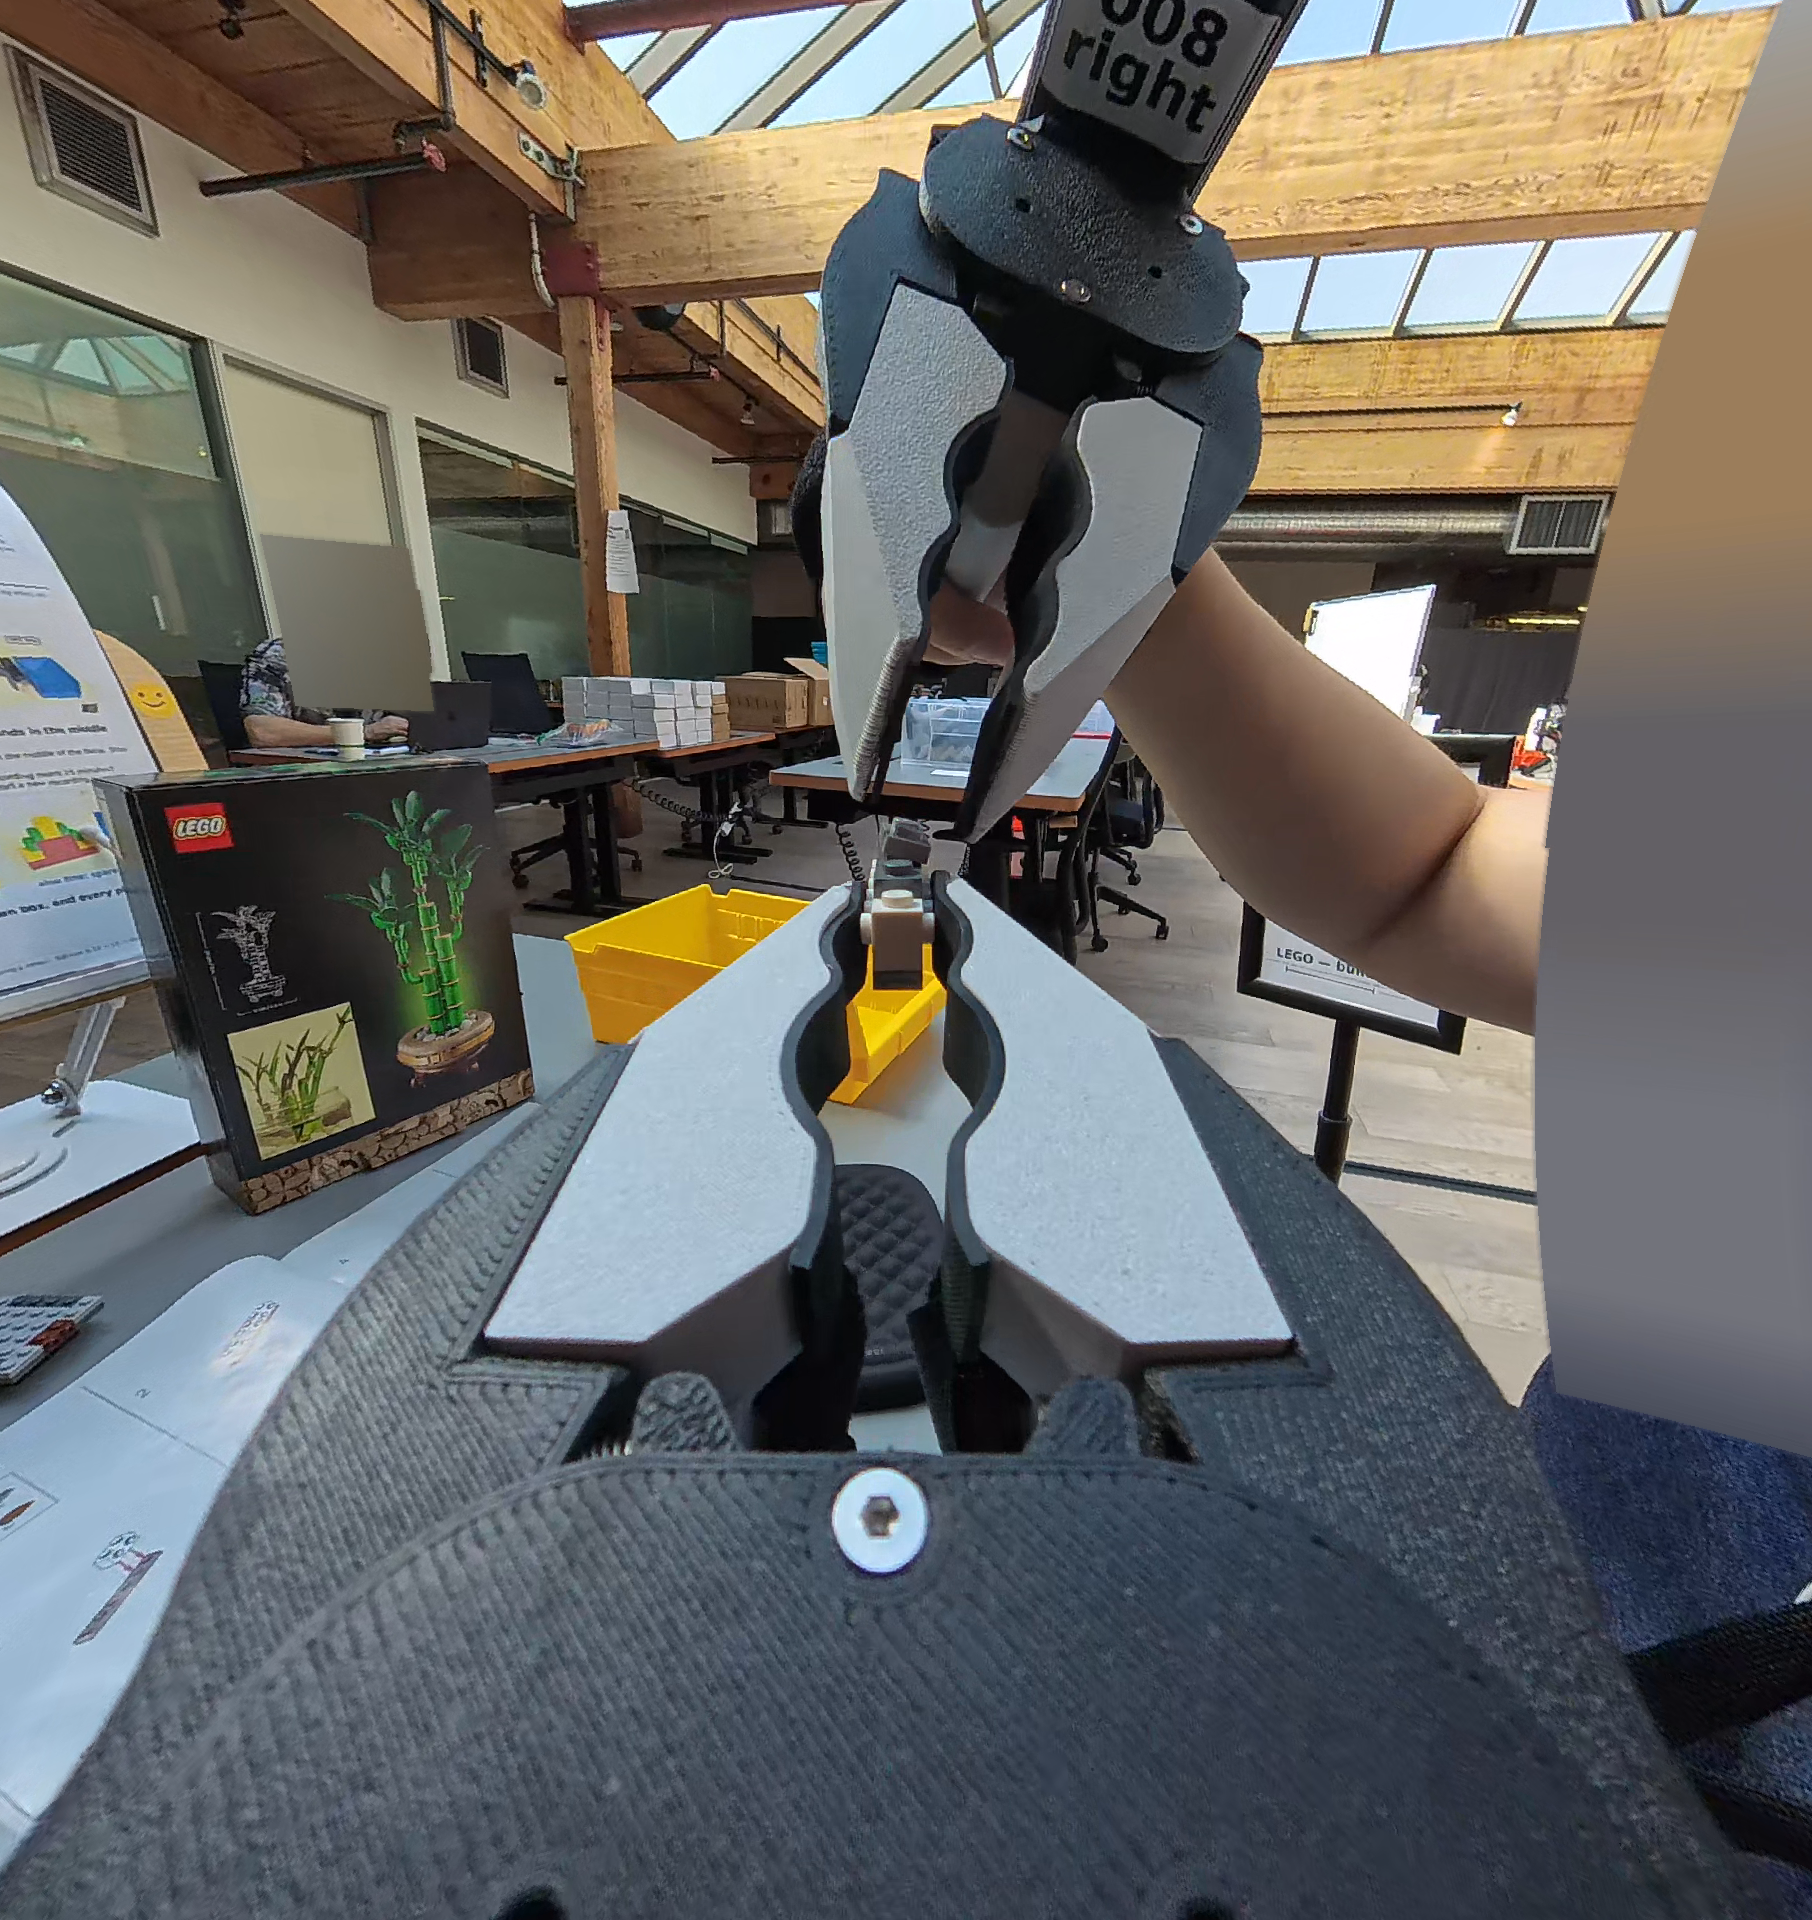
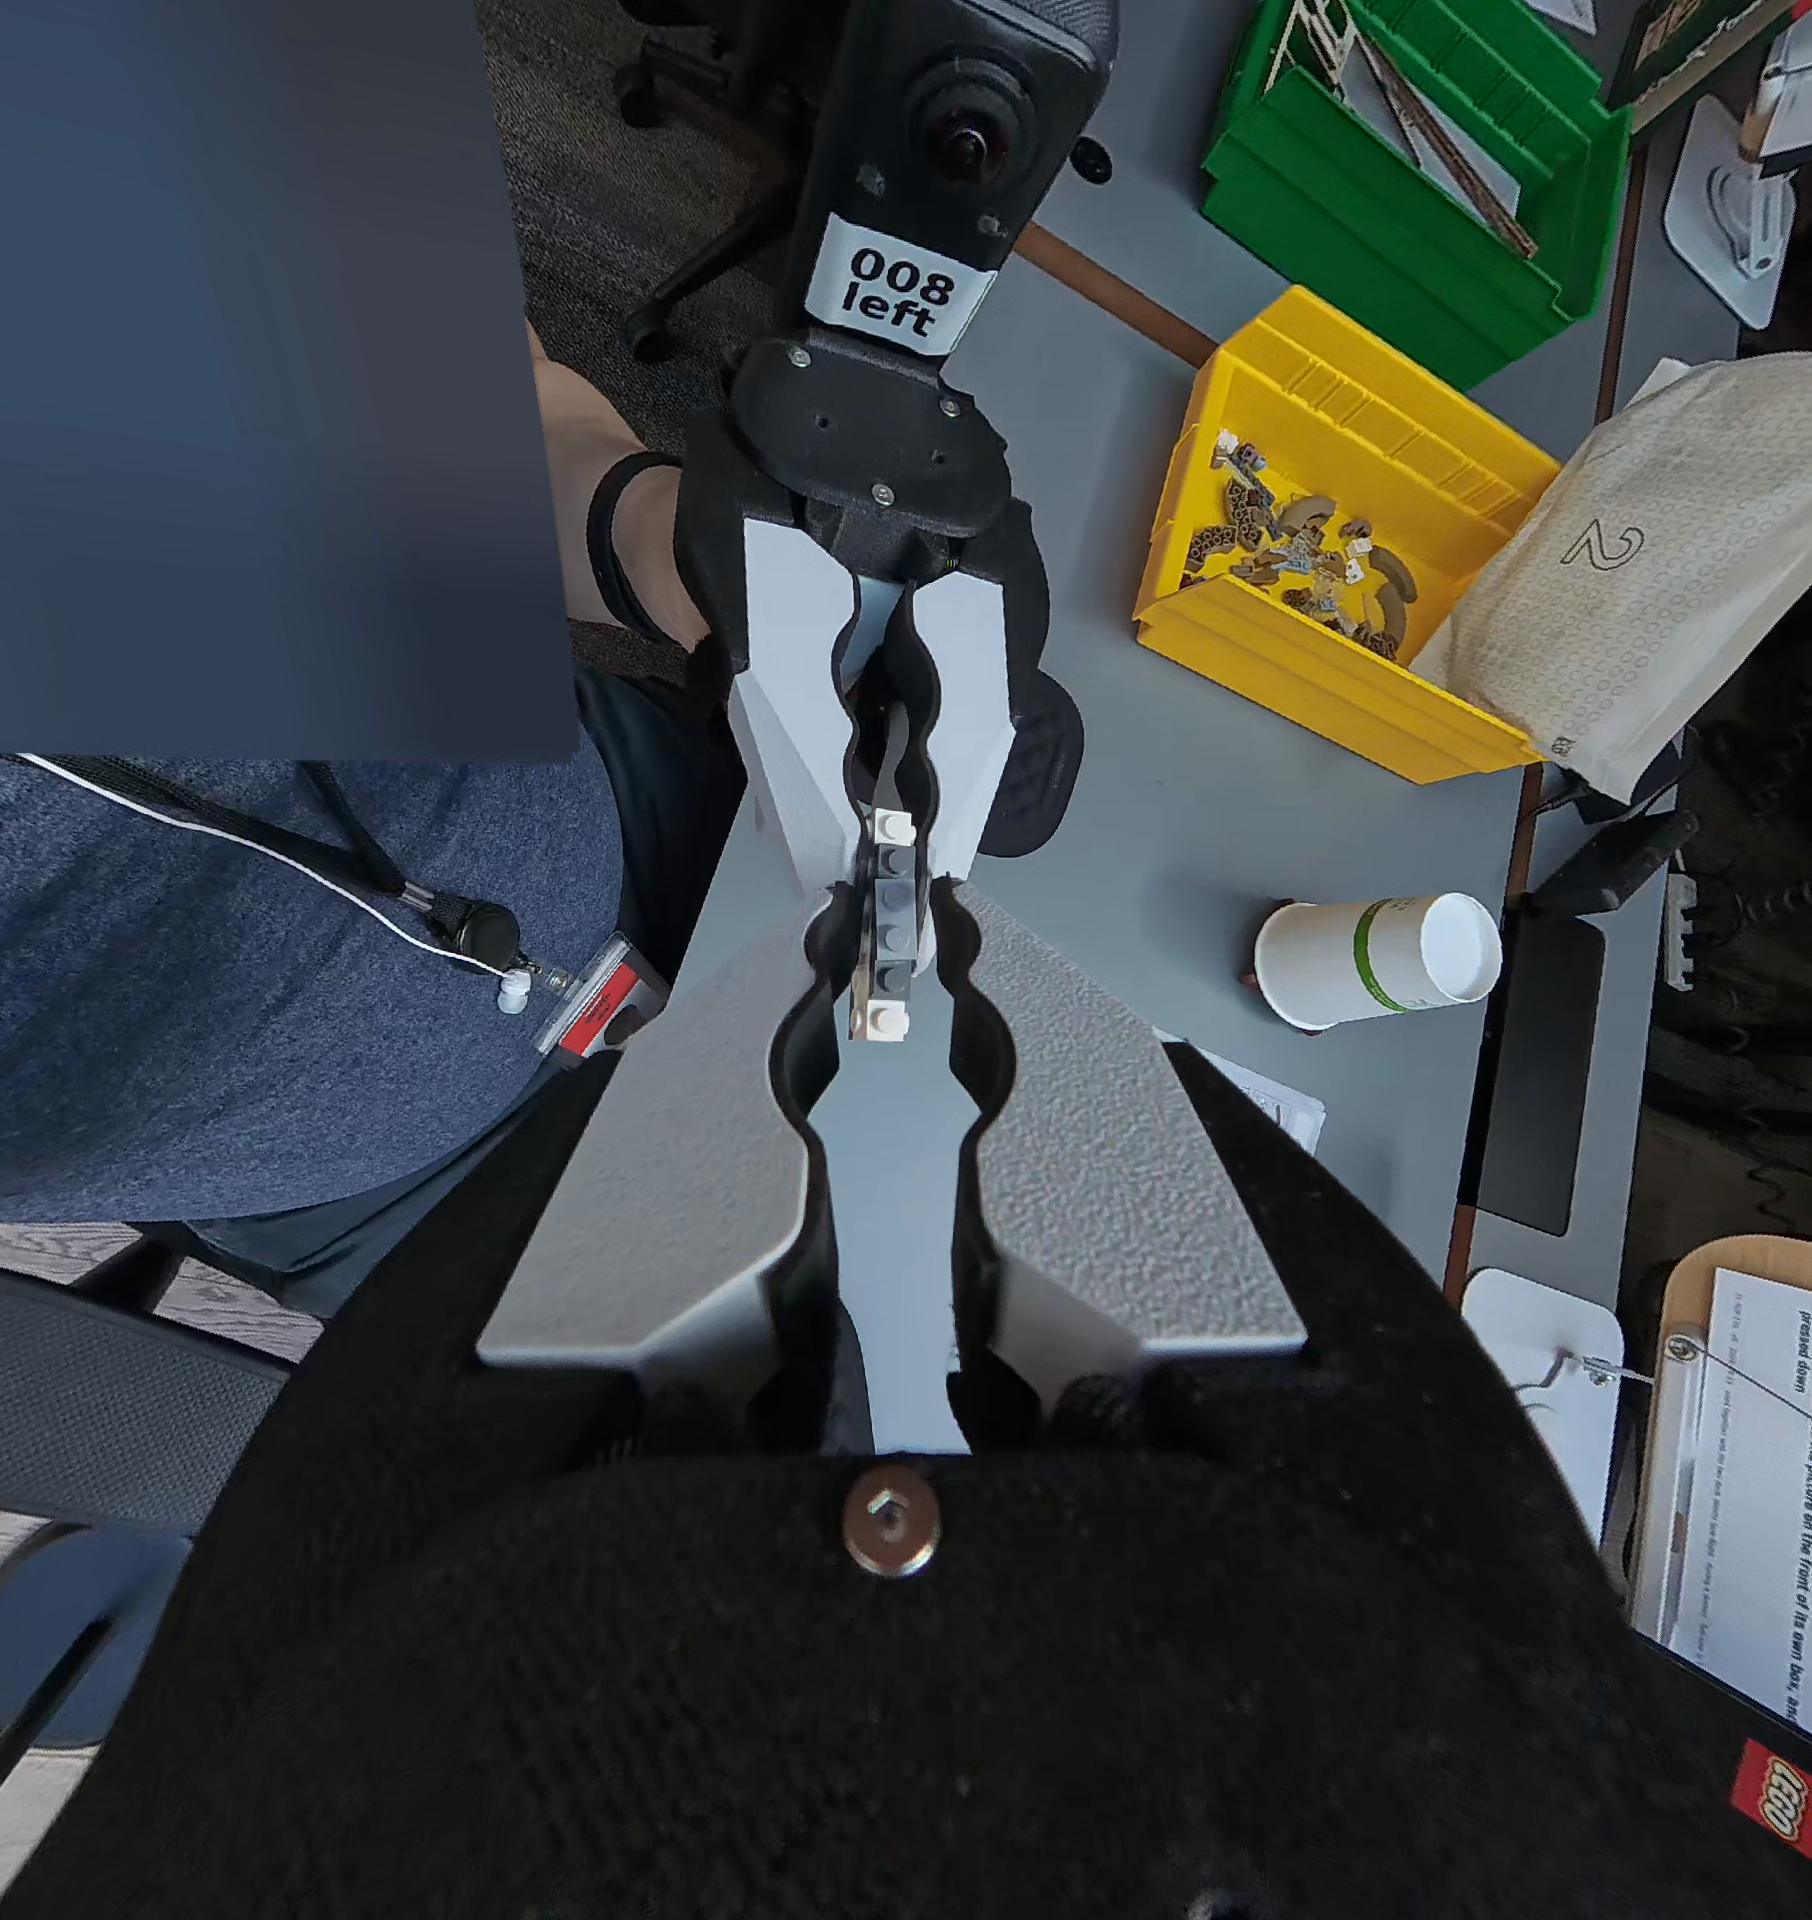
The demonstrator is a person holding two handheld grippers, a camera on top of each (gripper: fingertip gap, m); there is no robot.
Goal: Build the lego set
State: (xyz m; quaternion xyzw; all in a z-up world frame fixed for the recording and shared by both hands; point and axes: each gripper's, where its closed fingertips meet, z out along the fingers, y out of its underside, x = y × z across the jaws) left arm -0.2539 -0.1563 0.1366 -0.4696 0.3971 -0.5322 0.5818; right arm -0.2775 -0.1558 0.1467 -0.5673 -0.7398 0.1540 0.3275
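We're right at the jaws here. Our left gripper (image 1: 897,914) has its jaws closed down to a narrow gap at the tips, pinching a small lego assembly (image 1: 897,920), a slim strip of grey pieces with a white stud piece showing. From the right wrist view that same lego assembly (image 2: 889,925) runs lengthwise between both sets of tips: white pieces at either end, grey studs in the middle. Our right gripper (image 2: 886,935) comes at it from the opposite side, jaws nearly closed around the strip's near end; whether they truly clamp it or only bracket it, we cannot tell. In the left wrist view the right gripper (image 1: 917,821) hangs down from twelve o'clock, tips meeting the top of the assembly, which is held up in the air above the desk (image 2: 1193,852).

Moving outward: at two o'clock in the right wrist view sits a yellow bin (image 2: 1328,686) with loose brown and tan pieces (image 2: 1297,551) heaped inside. Beyond it at one o'clock, a green bin (image 2: 1401,229). A numbered paper bag (image 2: 1660,561) leans against the yellow bin's far side. At three o'clock a paper cup (image 2: 1375,961) lies on its side. In the left wrist view, the set's box (image 1: 330,977) stands upright at nine o'clock, with a small grey plate build (image 1: 19,1335) on the desk at eight o'clock, beside the open instruction booklet (image 1: 154,1455).
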